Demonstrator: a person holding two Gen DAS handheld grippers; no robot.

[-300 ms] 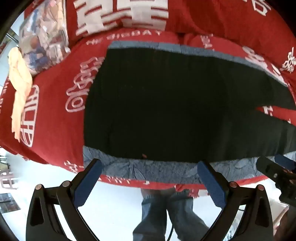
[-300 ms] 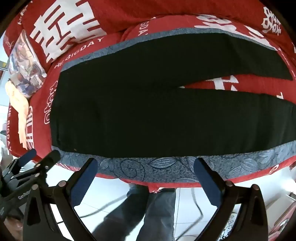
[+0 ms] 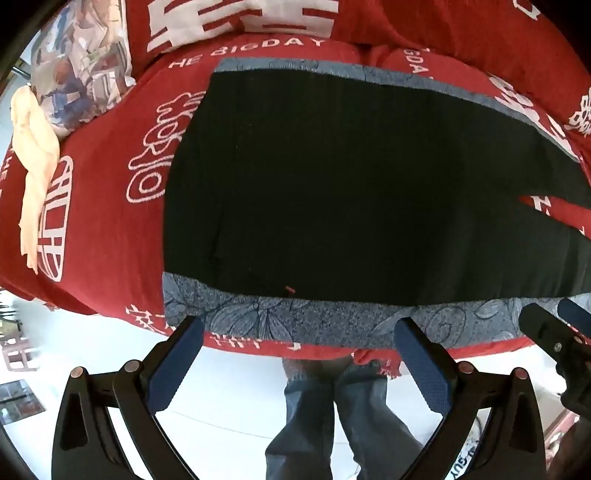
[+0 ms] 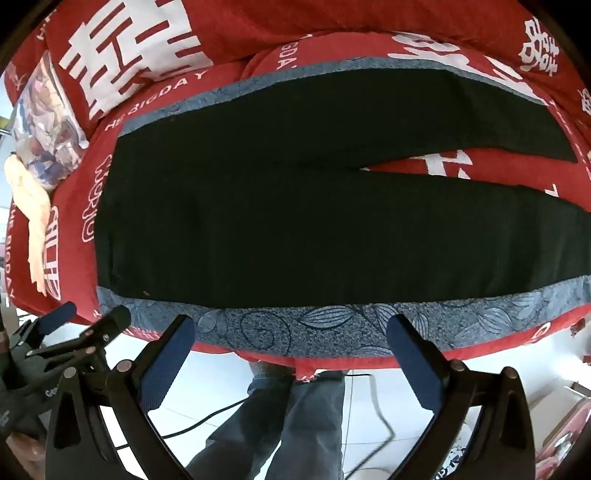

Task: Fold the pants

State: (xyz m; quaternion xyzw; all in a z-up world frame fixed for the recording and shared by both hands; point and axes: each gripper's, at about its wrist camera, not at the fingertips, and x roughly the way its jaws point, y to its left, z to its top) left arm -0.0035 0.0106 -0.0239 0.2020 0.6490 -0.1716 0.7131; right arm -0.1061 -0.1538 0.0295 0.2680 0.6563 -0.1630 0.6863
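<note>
On red bedspread: black pants flat, legs parted; both claws wide, empty.

Red bedspread, white floor, bright daylight

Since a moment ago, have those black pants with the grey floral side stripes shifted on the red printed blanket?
No. The black pants lie just as before against the red blanket's white lettering, both legs still spread apart.

A home bedroom, a bed dressed in a red cover printed with large white characters, a patterned pillow at its head, pale tiled floor below with cables trailing across.
</note>
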